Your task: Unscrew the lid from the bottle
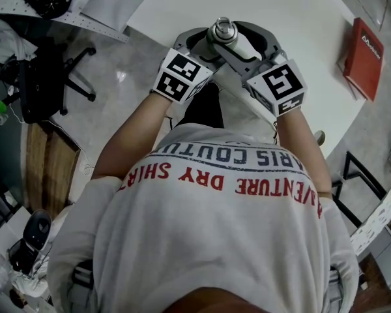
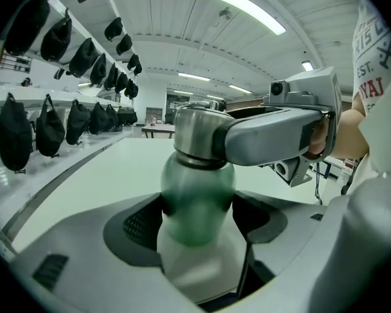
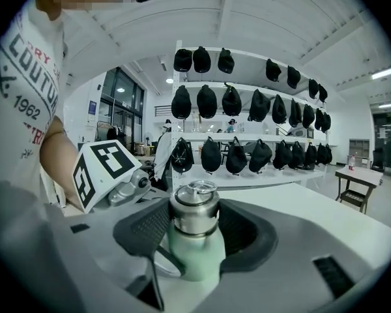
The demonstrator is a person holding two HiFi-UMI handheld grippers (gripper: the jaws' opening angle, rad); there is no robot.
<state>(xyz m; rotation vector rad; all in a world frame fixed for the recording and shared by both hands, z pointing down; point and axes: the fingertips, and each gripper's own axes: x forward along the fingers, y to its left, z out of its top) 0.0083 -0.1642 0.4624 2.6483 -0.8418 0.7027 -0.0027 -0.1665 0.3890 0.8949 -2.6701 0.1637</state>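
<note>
A pale green bottle (image 2: 197, 204) with a steel lid (image 3: 193, 212) is held up above the near edge of the white table (image 1: 300, 18). My left gripper (image 2: 197, 223) is shut on the green body, a pad pressing on each side. My right gripper (image 3: 193, 225) comes from the other side and is shut on the steel lid, both ribbed pads touching it. In the head view the lid (image 1: 223, 30) shows from above between the left gripper (image 1: 205, 44) and the right gripper (image 1: 240, 44). The bottle's base is hidden.
A red book (image 1: 363, 57) lies at the table's right edge. A black office chair (image 1: 45, 77) stands on the floor to the left. Shelves with black caps (image 3: 247, 109) line the far wall. The person's torso is close behind both grippers.
</note>
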